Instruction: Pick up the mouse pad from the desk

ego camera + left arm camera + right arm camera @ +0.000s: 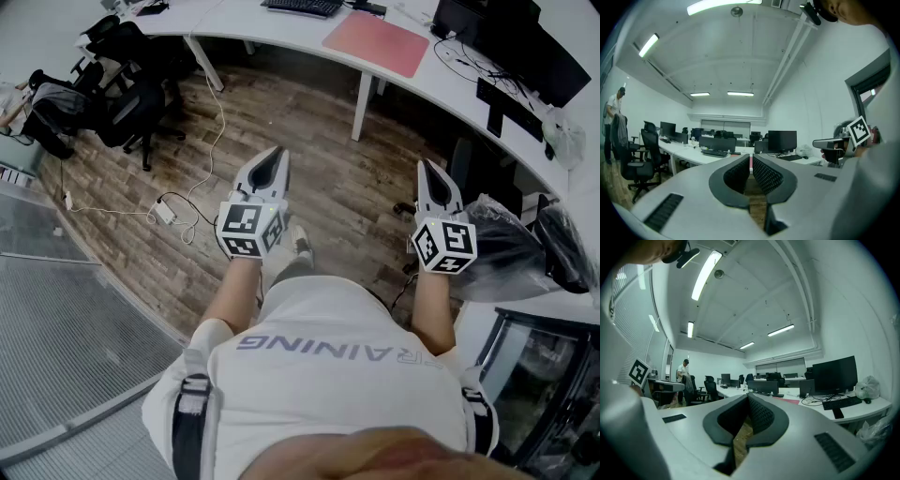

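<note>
Ahead, pink mouse pad (377,42) on desk (272,30), left tongs (276,153) and right tongs (427,166) clenched empty, well apart from it.

Person's in a white short-sleeved tee (328,375) with greyish-purple block lettering (281,343) across it. Dark straps (190,417) with a pale buckle each run over both shoulders, roughly 7 and 5 o'clock in the head view. Light trousers (281,265) and a pale shoe (300,242) peek out near the centre.

The left gripper (274,152) and right gripper (427,165) are twins: smooth light-grey shells tapering to a point, dark along the inner slot. Each carries a white cube (249,231) at the back with black square markers. Up close, the pads (766,176) are black with a fine diamond grid, and there's a dark ribbed strip (663,212) on the shell around 7 o'clock.
</note>
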